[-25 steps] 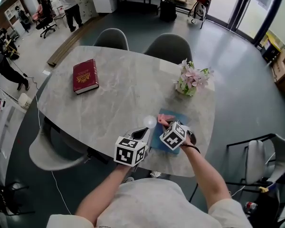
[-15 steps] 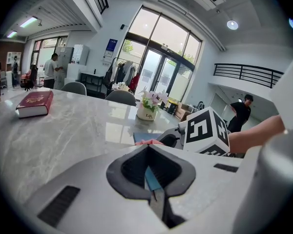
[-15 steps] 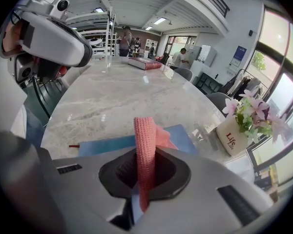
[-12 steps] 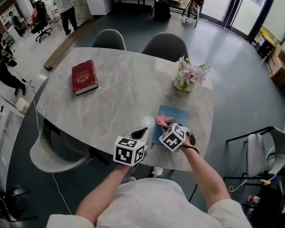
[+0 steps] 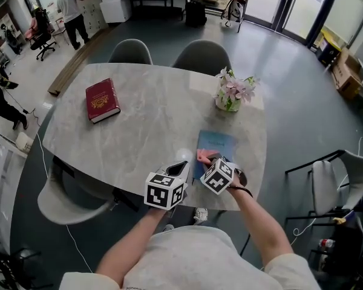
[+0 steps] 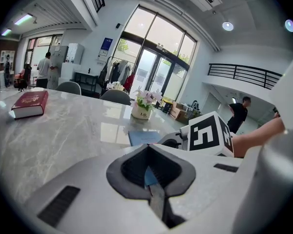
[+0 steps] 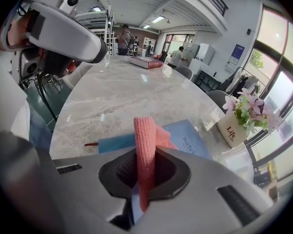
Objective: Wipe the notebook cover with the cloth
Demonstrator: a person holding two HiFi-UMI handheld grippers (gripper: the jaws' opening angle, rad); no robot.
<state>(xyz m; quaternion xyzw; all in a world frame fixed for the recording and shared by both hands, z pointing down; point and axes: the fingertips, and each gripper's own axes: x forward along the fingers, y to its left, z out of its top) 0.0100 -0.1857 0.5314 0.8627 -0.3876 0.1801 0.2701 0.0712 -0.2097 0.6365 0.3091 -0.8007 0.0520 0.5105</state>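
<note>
The right gripper [image 7: 144, 179] is clamping its two jaws tight on a pink knitted cloth [image 7: 145, 140]. In the right gripper view the cloth is rising as a folded strip out of the closed jaws at centre frame, with more of it bunching just behind. In the head view the cloth is showing as a small pink patch at the gripper's tip, lower centre of the frame, over the near left part of a blue notebook [image 5: 216, 144].

The notebook is lying flat and closed on a grey marble-look table [image 5: 151, 122], close to the table's near edge. In the right gripper view it is spreading out behind the cloth, right of centre, with a pale printed word on its cover.

The left gripper [image 6: 151, 177] is keeping its jaws pressed together and gripping nothing. In the head view it is hovering just left of the notebook, at lower centre, beside the right gripper, and the two marker cubes are sitting close to each other. The person's forearms are reaching up from the bottom of the frame.

Further up the frame, a small vase of pink and white flowers [image 5: 232, 93] is standing beyond the notebook, near the table's far right edge. A dark red book [image 5: 101, 100] is lying well apart, at the table's upper left. Two grey chairs [image 5: 199, 57] are standing at the far side of the table. At the upper left corner a person [image 5: 70, 6] is standing by white cabinets.
</note>
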